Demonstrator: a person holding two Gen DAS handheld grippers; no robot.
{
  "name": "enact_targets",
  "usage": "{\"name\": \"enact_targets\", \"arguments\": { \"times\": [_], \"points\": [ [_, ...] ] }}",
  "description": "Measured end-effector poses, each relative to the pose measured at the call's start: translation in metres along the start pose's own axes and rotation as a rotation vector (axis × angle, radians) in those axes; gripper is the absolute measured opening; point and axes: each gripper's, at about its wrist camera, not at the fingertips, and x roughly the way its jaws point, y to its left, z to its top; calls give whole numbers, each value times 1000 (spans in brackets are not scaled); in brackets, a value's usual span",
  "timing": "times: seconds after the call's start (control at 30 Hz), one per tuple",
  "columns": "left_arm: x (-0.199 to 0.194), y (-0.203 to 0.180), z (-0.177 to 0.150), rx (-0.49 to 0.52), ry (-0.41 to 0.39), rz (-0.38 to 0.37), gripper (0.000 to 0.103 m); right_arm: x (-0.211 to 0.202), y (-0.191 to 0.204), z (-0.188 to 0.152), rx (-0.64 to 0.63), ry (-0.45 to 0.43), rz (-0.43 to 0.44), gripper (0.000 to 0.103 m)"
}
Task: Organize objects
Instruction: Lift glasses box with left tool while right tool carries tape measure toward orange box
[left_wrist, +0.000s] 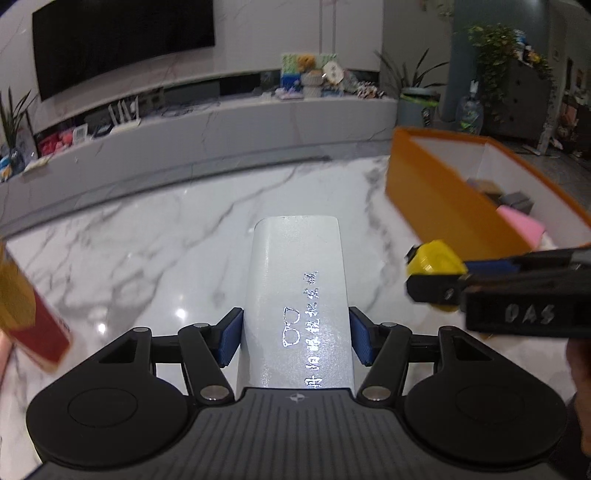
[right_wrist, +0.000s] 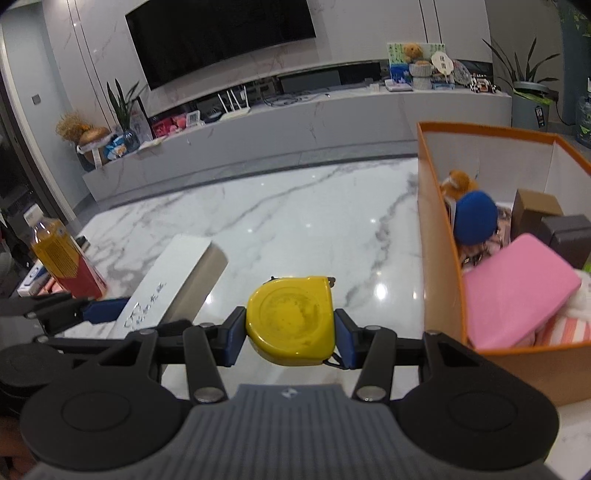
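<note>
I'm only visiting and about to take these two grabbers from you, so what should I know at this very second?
Left gripper: shut on the long white box.
Right gripper: shut on the yellow tape measure.
The orange box stands to the right on the marble table, already holding a pink case, a blue ball and other small things.
Left: both held items probably go into it; a drink bottle waits at far left.

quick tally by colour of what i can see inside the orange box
Inside the orange box, as far as the right wrist view shows:
pink: 1, flat pad
blue: 1, round ball
orange-brown: 1, plush toy
brown: 1, small box
dark grey: 1, box
Total: 5
</note>
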Motion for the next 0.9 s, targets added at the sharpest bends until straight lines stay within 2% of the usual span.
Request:
{"name": "enact_targets", "arguments": {
  "times": [0.13, 0.4, 0.57, 0.77, 0.9],
  "points": [
    [-1, -9, 17, 6, -23, -20, 69, -14, -10, 10, 19, -20, 23, 52],
    [1, -50, 55, 51, -73, -94, 69, -54, -41, 44, 50, -108, 1, 52],
    [15, -90, 86, 100, -96, -165, 69, -73, -74, 65, 68, -152, -56, 52],
    [46, -142, 115, 161, -83, -229, 69, -87, -122, 77, 122, -168, -129, 52],
    [73, -163, 129, 132, -53, -289, 69, -91, -152, 85, 157, -169, -172, 52]
  ]
}}
